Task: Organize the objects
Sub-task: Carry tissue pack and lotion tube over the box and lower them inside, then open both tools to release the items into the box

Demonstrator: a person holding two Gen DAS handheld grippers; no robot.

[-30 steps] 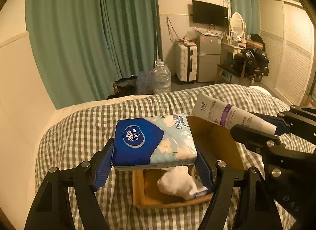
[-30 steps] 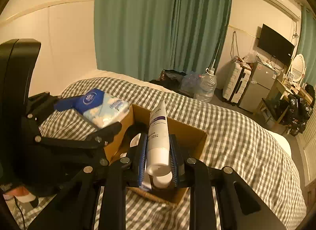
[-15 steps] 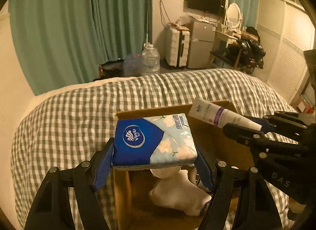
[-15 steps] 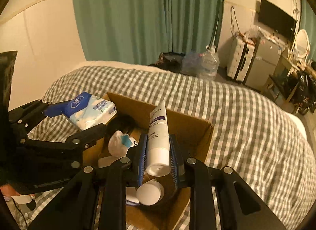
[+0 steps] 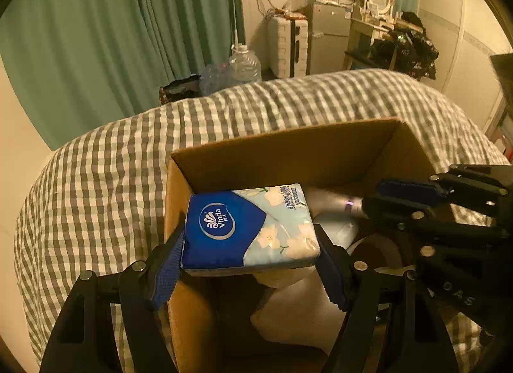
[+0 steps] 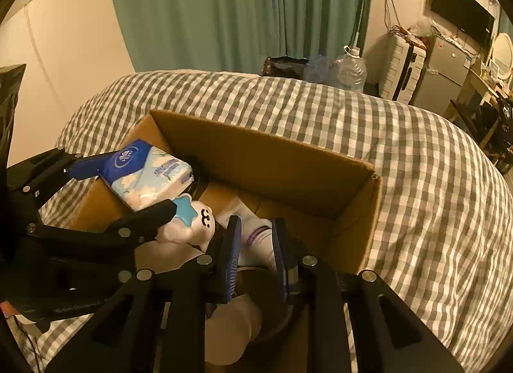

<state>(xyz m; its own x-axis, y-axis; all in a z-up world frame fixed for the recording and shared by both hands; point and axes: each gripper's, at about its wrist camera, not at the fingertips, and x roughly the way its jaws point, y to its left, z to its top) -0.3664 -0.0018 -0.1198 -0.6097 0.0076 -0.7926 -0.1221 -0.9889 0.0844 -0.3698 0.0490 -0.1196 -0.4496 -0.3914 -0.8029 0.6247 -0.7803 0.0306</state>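
Change: both grippers have come down from above the bed into the mouth of the cardboard box (image 5: 288, 151); the tube, upright a second ago, now lies blurred and low.
Left gripper (image 5: 250, 264): level, reaching over the box's near-left corner, jaws clamped on the ends of the tissue pack (image 5: 248, 228), which hangs over the box interior.
Right gripper (image 6: 255, 254): tilted down inside the box, jaws narrow around the white tube (image 6: 256, 236); blur hides whether the pads touch it.
Box contents: a white plush toy (image 6: 192, 222) beside the tube.
Surroundings: checked bedcover (image 6: 416, 180) under the box; green curtain (image 5: 112, 36) behind.
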